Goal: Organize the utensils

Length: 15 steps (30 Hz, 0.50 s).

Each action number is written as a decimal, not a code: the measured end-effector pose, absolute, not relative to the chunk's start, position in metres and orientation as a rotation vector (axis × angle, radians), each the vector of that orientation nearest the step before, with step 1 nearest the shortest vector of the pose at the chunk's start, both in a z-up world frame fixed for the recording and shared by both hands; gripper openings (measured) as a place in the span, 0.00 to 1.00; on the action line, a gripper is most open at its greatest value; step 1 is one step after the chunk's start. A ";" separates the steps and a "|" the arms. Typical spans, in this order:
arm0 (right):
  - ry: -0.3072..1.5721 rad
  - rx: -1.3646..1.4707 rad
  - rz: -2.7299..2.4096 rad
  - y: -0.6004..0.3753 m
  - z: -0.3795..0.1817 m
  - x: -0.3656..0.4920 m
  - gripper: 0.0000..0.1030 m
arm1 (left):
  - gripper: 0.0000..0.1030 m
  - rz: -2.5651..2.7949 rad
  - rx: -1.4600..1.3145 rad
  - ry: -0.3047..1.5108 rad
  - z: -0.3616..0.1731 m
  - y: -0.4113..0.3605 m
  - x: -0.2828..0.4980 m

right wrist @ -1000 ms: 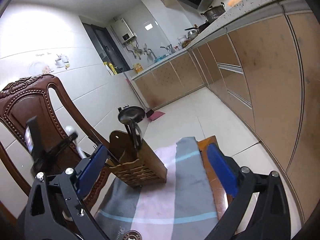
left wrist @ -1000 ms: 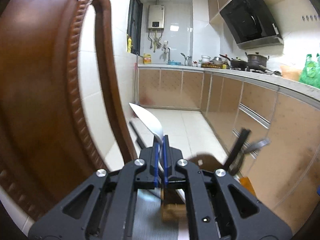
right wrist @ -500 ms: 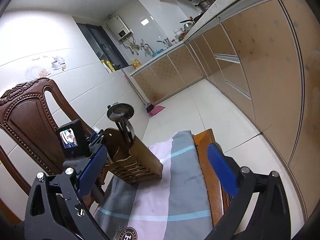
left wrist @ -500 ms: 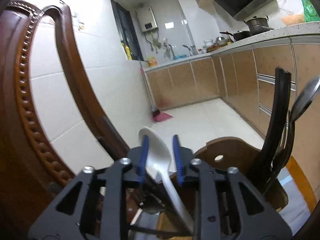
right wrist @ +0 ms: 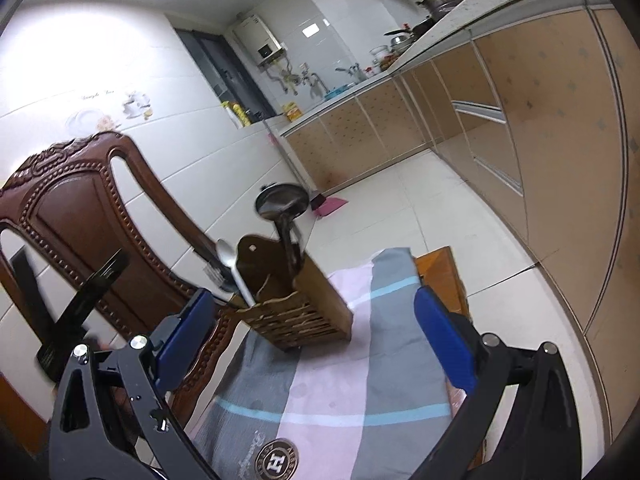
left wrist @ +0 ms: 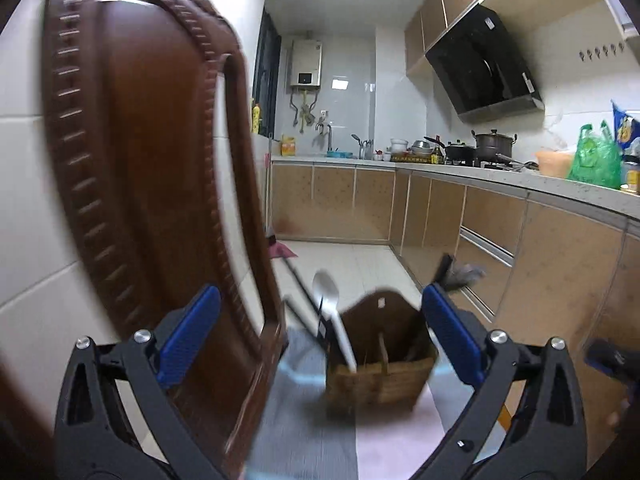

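Left gripper [left wrist: 320, 344]: jaws opening, blue pads spread wide, nothing pressed between them. The white spoon [left wrist: 334, 320] stands free in the wooden utensil holder [left wrist: 380, 376], ahead of the fingers and between their lines of sight but clear of both pads. Spoon is seated handle down, bowl up, long axis near upright with a slight lean toward the brown chair back [left wrist: 152, 184]. It occupies the holder's compartment on the chair side; a divider separates it from the next slot.

Right gripper [right wrist: 312, 340]: pads parted wide, empty. From this view the holder [right wrist: 304, 312] sits on the striped cloth [right wrist: 360, 380], well ahead of the fingers, roughly on their centre line. The spoon [right wrist: 232, 268] shows at the holder's chair-side end; a dark ladle [right wrist: 282, 204] rises from the far compartment, bowl uppermost, with a dark handle beside it.

Judgement: spoon placement looks complete, release in progress. No loose utensils visible on the cloth in either view (the near part of the cloth is hidden by the gripper bodies, so cannot rule them out).

Relation that matters next: the holder lies straight ahead of both grippers, with the left one much nearer. Any further insertion should come down along the holder's upright axis, avoiding the ladle shaft.

Risk: the holder is light-looking and could tip if its rim is clipped.
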State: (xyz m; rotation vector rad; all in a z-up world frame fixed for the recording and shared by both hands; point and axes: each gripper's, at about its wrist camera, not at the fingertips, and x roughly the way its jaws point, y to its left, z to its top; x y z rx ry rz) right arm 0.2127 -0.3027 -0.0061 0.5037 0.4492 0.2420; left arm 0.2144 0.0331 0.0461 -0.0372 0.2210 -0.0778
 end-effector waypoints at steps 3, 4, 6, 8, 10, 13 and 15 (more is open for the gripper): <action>0.473 0.452 0.263 -0.288 0.000 0.207 0.95 | 0.97 -0.091 -0.060 0.270 0.028 0.039 0.181; 0.492 0.422 0.266 -0.281 0.001 0.205 0.95 | 0.97 -0.104 -0.068 0.319 0.019 0.039 0.174; 0.527 0.357 0.255 -0.266 0.002 0.198 0.95 | 0.97 -0.155 -0.072 0.426 -0.001 0.035 0.162; 0.554 0.295 0.244 -0.251 0.000 0.188 0.95 | 0.97 -0.165 -0.057 0.471 -0.016 0.030 0.151; 0.591 0.252 0.218 -0.235 -0.007 0.175 0.95 | 0.97 -0.117 -0.018 0.503 -0.028 0.023 0.149; 0.644 0.207 0.188 -0.214 -0.016 0.159 0.97 | 0.97 -0.105 -0.016 0.544 -0.032 0.024 0.150; 0.664 0.183 0.171 -0.204 -0.019 0.150 0.97 | 0.97 -0.091 -0.046 0.554 -0.028 0.028 0.148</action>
